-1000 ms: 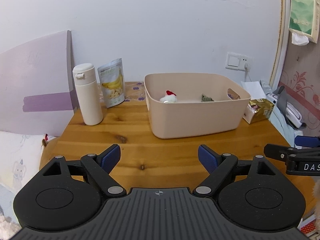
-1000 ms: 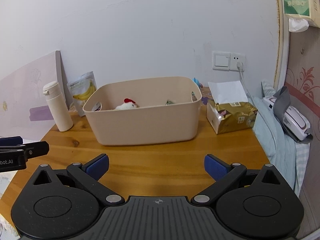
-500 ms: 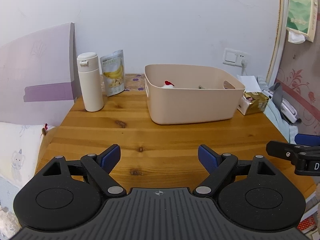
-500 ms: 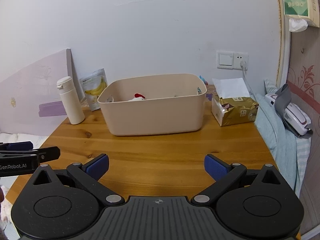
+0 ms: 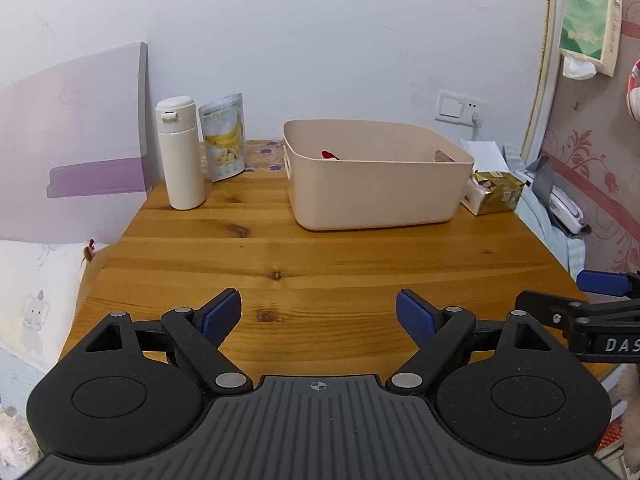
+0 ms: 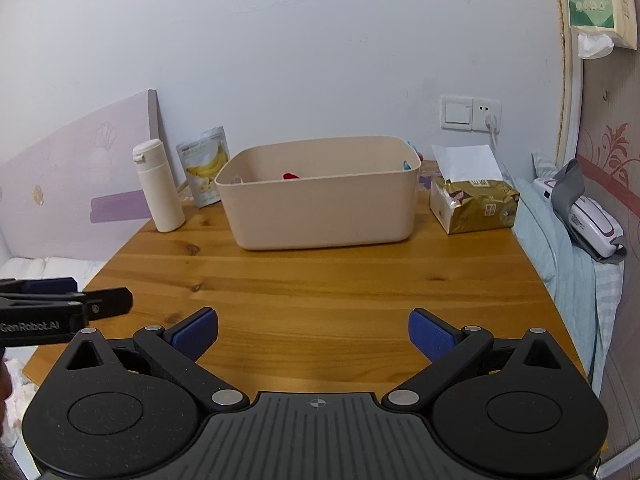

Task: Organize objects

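A beige plastic bin [image 5: 376, 192] [image 6: 320, 208] stands at the back middle of the wooden table [image 5: 280, 252] [image 6: 320, 280]; a small red-topped item [image 5: 329, 155] [image 6: 291, 176] shows inside. A white bottle [image 5: 180, 152] [image 6: 158, 186] and a banana-chip pouch [image 5: 223, 136] [image 6: 204, 166] stand left of the bin. A gold tissue pack [image 5: 494, 192] [image 6: 474, 204] lies right of it. My left gripper [image 5: 319, 316] and right gripper [image 6: 313, 334] are both open and empty, over the table's near edge.
A purple board [image 5: 80, 128] leans on the wall at left. A bed with a white device [image 6: 592, 220] lies right of the table. A wall socket [image 6: 470, 114] with a plugged cable is behind the tissue pack. A hanging tissue pack [image 5: 588, 20] is at upper right.
Both grippers have drawn back from the bin toward the table's near edge, so the bin looks smaller and farther. Both stay open and empty.
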The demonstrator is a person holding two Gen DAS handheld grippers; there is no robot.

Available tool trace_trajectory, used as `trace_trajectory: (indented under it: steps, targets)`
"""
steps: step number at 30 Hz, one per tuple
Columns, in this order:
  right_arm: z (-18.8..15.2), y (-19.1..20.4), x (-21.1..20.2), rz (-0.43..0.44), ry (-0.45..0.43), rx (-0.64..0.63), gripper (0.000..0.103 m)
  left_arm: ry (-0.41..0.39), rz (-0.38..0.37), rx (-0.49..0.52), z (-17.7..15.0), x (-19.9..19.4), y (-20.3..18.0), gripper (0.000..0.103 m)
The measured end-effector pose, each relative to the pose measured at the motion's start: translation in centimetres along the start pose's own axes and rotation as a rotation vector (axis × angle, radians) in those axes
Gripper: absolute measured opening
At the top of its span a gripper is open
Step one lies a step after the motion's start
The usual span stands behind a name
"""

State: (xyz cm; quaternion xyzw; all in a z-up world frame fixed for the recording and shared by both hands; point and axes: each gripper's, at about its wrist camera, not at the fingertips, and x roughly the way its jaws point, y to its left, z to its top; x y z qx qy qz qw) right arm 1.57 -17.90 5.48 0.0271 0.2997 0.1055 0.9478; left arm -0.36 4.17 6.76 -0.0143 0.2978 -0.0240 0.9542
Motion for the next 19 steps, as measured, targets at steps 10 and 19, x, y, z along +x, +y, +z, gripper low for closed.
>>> trace_trajectory:
  steps: [10, 19]
  targets:
    - [-1.5, -0.4, 0.4, -0.018, 0.033, -0.018, 0.103, 0.021, 0.005, 0.009, -1.0, -0.4, -0.5, 0.086]
    - [-1.8, -0.7, 1.0, -0.013, 0.051, -0.02, 0.103, 0.027, -0.005, 0.019, -1.1, -0.2, -0.9, 0.086]
